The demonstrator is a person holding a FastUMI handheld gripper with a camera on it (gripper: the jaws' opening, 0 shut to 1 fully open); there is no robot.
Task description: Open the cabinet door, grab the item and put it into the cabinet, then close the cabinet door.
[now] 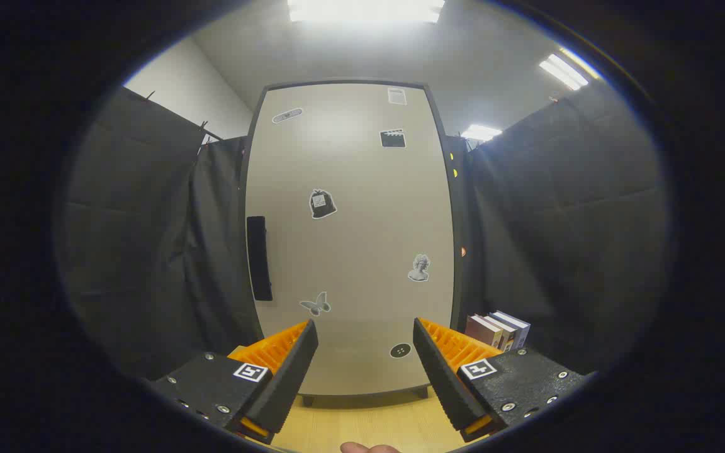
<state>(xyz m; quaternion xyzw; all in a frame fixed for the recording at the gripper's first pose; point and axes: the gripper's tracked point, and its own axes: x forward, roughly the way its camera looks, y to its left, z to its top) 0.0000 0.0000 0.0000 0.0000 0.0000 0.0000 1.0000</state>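
Gripper view, tall upright cabinet door [350,239] shut, handle [259,258] vertical along its left edge, gripper [365,346] fingers apart and empty, books [499,330] at the cabinet's right on the wooden desk [369,425].

Black cloth booth walls [148,239] hang on both sides, with a pale grey plastered wall [180,82] rising behind the left one. Bright rectangular ceiling light panels [362,9] glow overhead on a grey ceiling [476,56]. Below lies a light wooden floor [362,425].
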